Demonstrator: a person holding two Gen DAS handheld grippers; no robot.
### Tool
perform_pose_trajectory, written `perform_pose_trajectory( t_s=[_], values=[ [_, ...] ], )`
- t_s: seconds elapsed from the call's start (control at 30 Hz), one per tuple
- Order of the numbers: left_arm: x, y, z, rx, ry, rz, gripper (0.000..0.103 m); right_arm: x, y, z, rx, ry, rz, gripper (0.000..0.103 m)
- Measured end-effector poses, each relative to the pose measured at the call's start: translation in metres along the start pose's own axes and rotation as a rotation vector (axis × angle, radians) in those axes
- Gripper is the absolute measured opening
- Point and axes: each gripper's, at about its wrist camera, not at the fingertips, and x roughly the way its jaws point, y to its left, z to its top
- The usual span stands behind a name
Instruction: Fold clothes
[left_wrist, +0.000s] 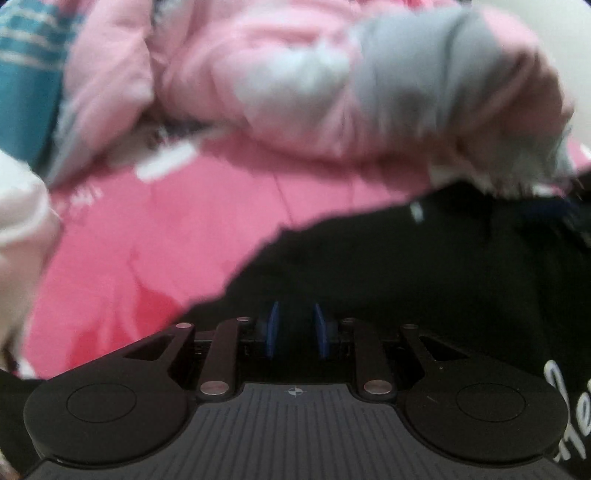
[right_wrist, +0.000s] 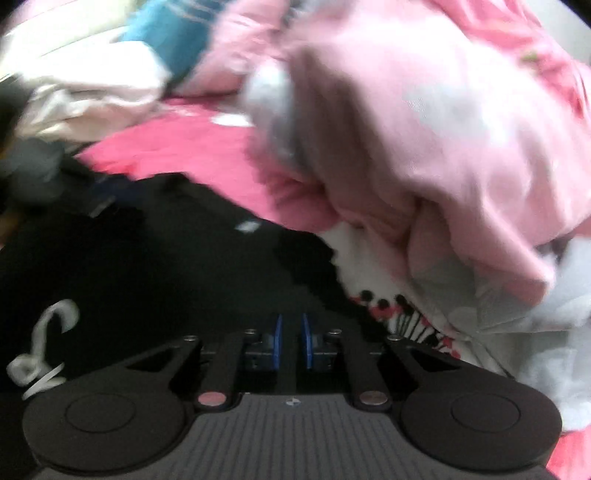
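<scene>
Black fabric — the black garment — lies directly under and ahead of both grippers, on the pink sheet. Left gripper: jaws narrowly apart; grip on cloth cannot be confirmed. Right gripper: jaws nearly closed, likewise unclear. The pale pink pile lies beyond — neither hand looks nearer.

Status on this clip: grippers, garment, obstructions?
Left gripper and right gripper: jaws nearly closed, nothing visibly held. Black garment lies below both. Pink clothes pile crowds its far edge.
</scene>
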Motion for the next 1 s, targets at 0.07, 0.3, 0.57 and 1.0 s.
perform_pose_trajectory(
  t_s=[0.07, 0.3, 0.57, 1.0],
  values=[
    [0.006, -0.001, -0.001, -0.032, -0.021, 0.013, 0.023, 0.019, -0.017, -0.002, 0.094, -0.006, -0.016, 0.011],
    [-0.013, 0.001, 0.009, -0.120, -0.057, 0.033, 0.032, -0.029, -0.032, -0.010, 0.397, -0.122, -0.019, 0.014],
    [-0.108, 0.002, -0.028, -0.261, -0.059, 0.046, 0.057, -0.089, 0.032, 0.010, 0.393, -0.090, 0.089, 0.016],
    [-0.153, 0.142, -0.148, -0.831, 0.052, 0.262, 0.057, -0.029, 0.205, 0.123, 0.278, 0.033, 0.391, 0.031]
  ],
)
